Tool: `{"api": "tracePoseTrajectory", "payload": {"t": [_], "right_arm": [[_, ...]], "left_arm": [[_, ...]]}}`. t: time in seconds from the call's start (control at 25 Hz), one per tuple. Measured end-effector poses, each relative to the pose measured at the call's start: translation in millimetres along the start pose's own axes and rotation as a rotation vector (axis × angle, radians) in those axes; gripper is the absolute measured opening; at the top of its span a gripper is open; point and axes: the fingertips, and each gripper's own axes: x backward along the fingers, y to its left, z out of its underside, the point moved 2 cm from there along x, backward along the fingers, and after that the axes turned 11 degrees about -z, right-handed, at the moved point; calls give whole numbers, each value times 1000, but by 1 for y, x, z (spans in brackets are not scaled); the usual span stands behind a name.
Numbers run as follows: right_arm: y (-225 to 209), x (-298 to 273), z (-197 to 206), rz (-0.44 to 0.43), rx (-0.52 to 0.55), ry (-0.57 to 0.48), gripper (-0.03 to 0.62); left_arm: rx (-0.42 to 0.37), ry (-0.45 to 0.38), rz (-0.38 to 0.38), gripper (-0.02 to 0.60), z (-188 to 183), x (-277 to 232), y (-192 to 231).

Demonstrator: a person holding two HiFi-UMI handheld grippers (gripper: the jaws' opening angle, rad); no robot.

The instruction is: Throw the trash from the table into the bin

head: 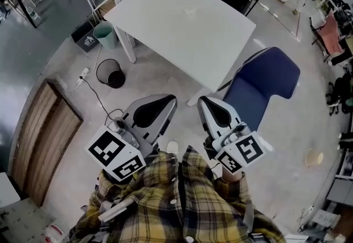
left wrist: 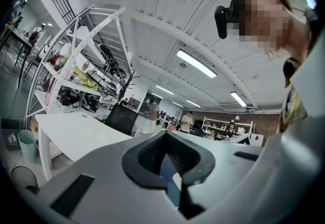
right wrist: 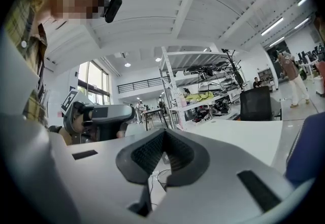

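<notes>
The white table stands ahead of me, and a small pale scrap of trash lies near its middle. On the floor left of the table is a black mesh bin. My left gripper and right gripper are held side by side close to my body, short of the table's near edge. Both are shut with nothing between the jaws. The left gripper view looks past the shut left gripper to the table. The right gripper faces the table.
A blue chair stands at the table's right corner, just ahead of my right gripper. A teal bin sits by the table leg, with a power cable on the floor near the black bin. A wooden panel lies at the left.
</notes>
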Motion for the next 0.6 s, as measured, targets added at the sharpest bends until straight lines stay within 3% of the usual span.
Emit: {"api": "tracePoseTrajectory", "payload": {"t": [0.4,0.6], "right_arm": [[-41,-131,-18,24,15,9,-2],[-68,-185,-23,102,0,6,-2]], "left_arm": [[-14,11,22,8,-64,-39,129],[-14,63,76,8,-84,-57,189]]}}
